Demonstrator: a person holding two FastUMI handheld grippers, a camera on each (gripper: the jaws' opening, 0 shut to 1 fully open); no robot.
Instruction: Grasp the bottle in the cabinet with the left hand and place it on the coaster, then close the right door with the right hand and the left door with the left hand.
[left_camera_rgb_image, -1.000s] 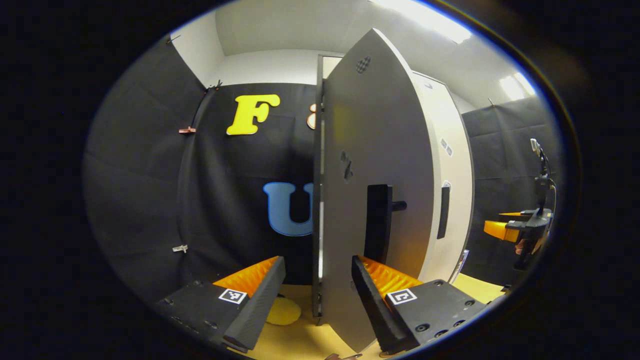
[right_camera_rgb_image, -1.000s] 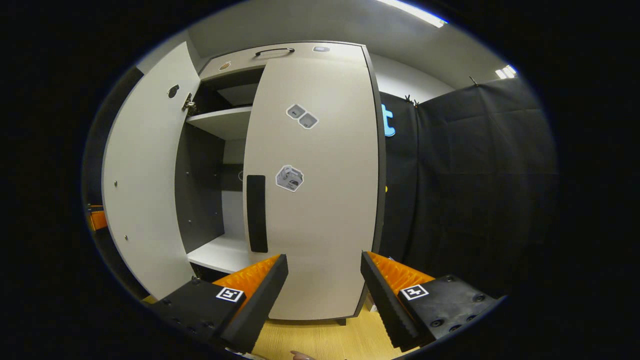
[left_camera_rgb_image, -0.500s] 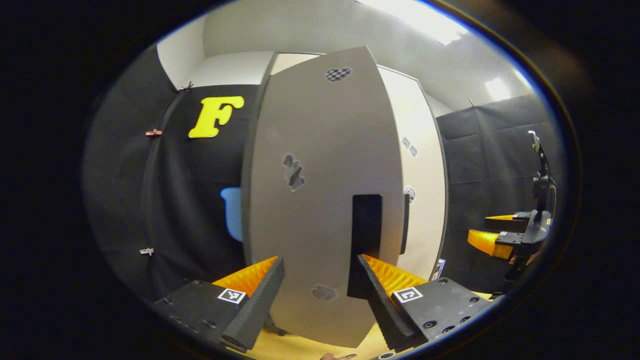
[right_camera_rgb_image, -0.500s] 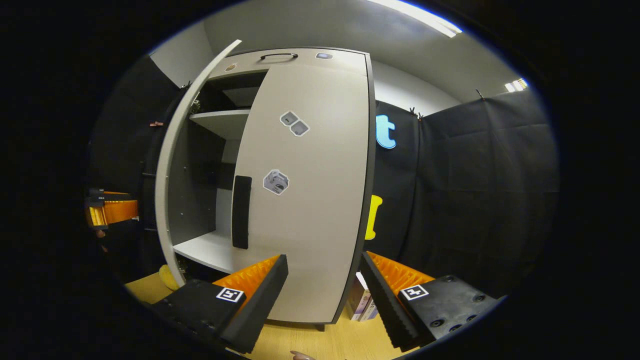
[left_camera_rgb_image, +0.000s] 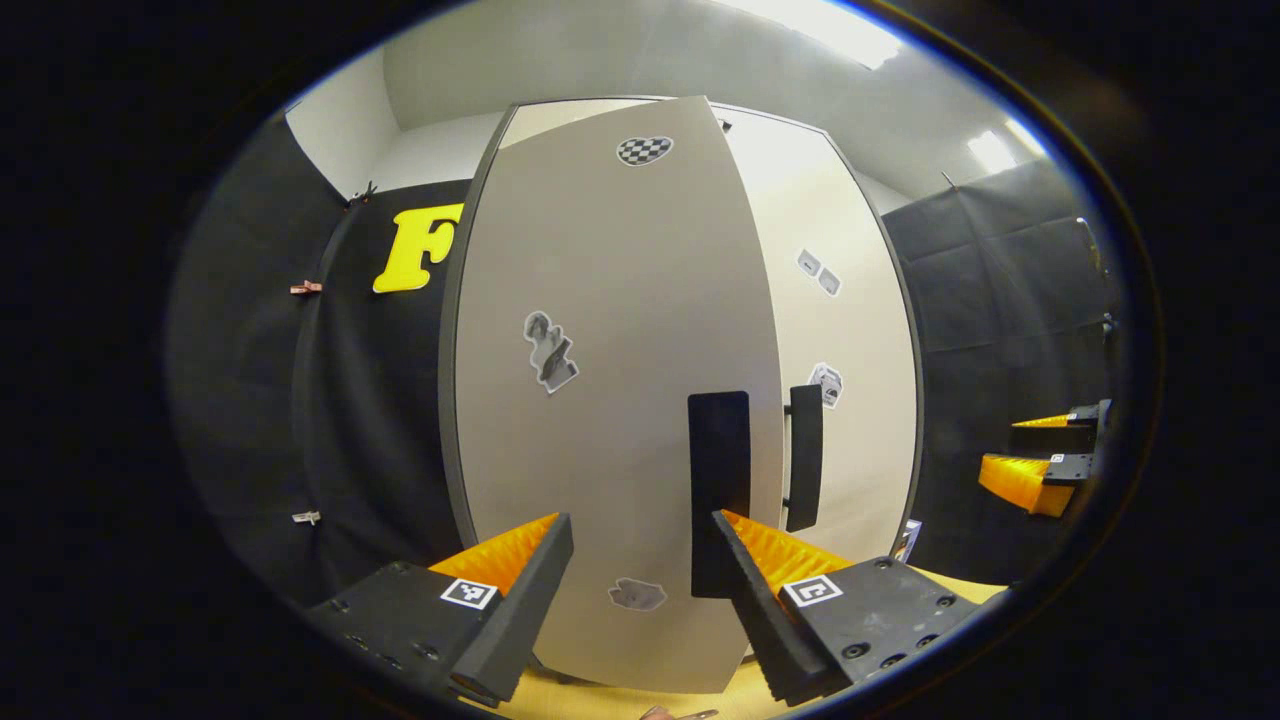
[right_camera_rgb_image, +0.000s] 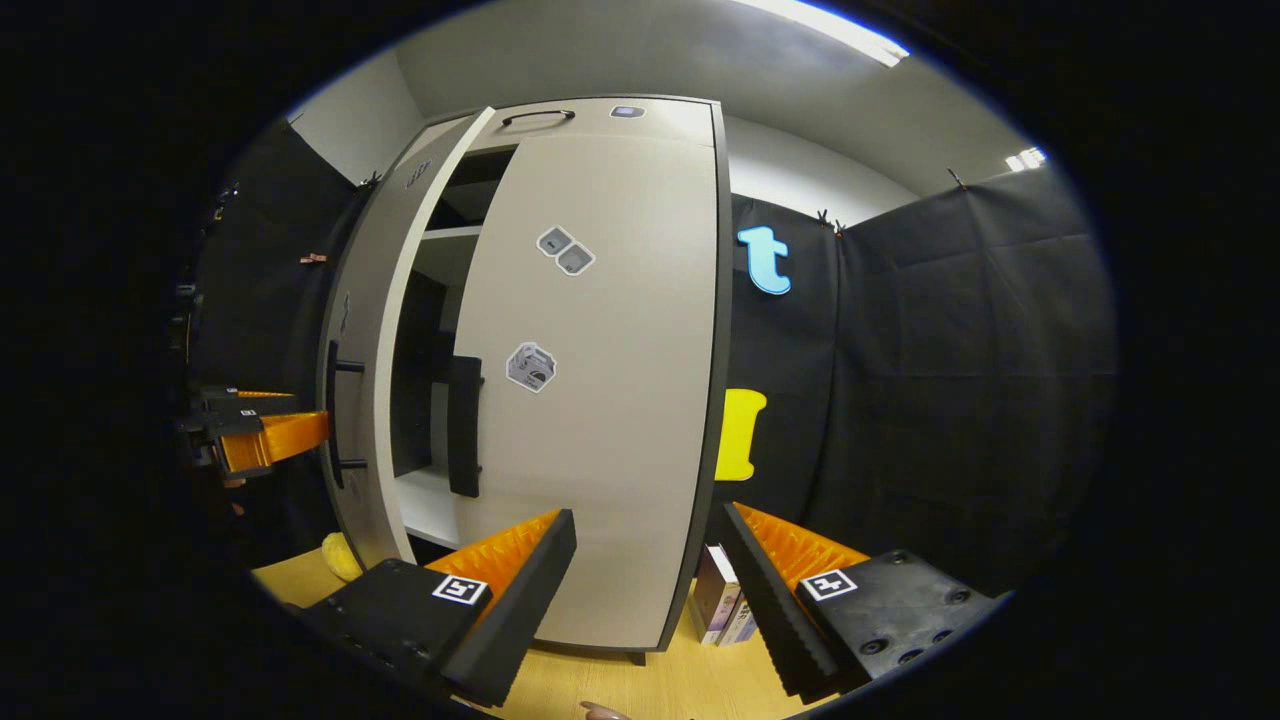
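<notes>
Your left gripper (left_camera_rgb_image: 640, 590) is spread wide with nothing between the fingers, pointed straight at the pale grey left cabinet door (left_camera_rgb_image: 610, 400). That door is swung most of the way in but not flush; from the right gripper view it (right_camera_rgb_image: 365, 350) stands ajar, with a dark gap showing a white inner shelf (right_camera_rgb_image: 425, 500). Its black vertical bar handle (left_camera_rgb_image: 718, 480) sits just above your left gripper's right-hand finger; I can't tell whether the finger touches the door. The pale grey right cabinet door (right_camera_rgb_image: 600, 380) looks closed against the cabinet frame, its own black handle (right_camera_rgb_image: 463, 425) next to the gap. Your right gripper (right_camera_rgb_image: 650, 590) is also wide open and empty, hanging in front of the right door, apart from it. The left gripper view catches it off at the far right edge (left_camera_rgb_image: 1035, 470). A small yellow round thing (right_camera_rgb_image: 340, 555) lies on the light wooden tabletop (right_camera_rgb_image: 640, 690) by the left door's foot. I can't make out the bottle.
</notes>
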